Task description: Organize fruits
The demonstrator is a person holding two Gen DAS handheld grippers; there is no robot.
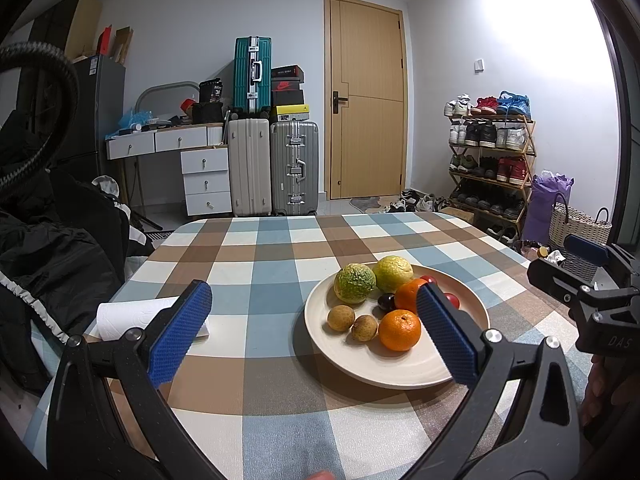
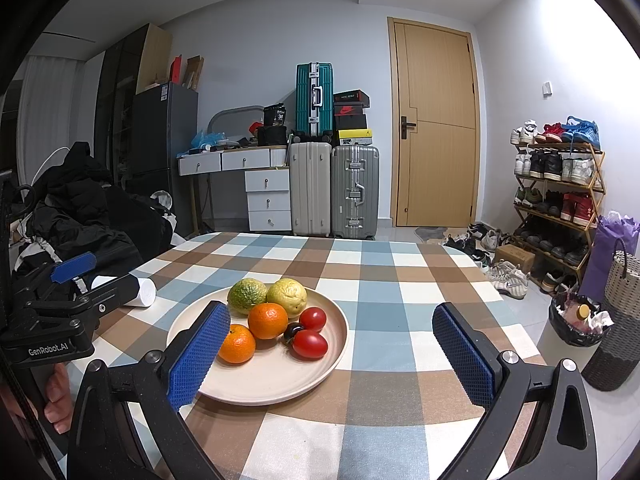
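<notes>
Both the left hand-held gripper [image 1: 314,334] and the right hand-held gripper [image 2: 332,350] hover spread wide and empty. The fruits sit heaped on the plate [image 1: 400,376] (mid-desk). A careless reach could nudge the round oranges [image 2: 267,321] rolling toward six o'clock.

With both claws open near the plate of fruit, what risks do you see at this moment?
1. The round fruits lie loose and crowded on the shallow beige plate; nudging the front orange tangerine may roll its neighbours over the low rim.
2. The two red cherry tomatoes look soft; a hard squeeze might crush them.
3. The open left claw and open right claw work close together and might collide over the plate.
</notes>
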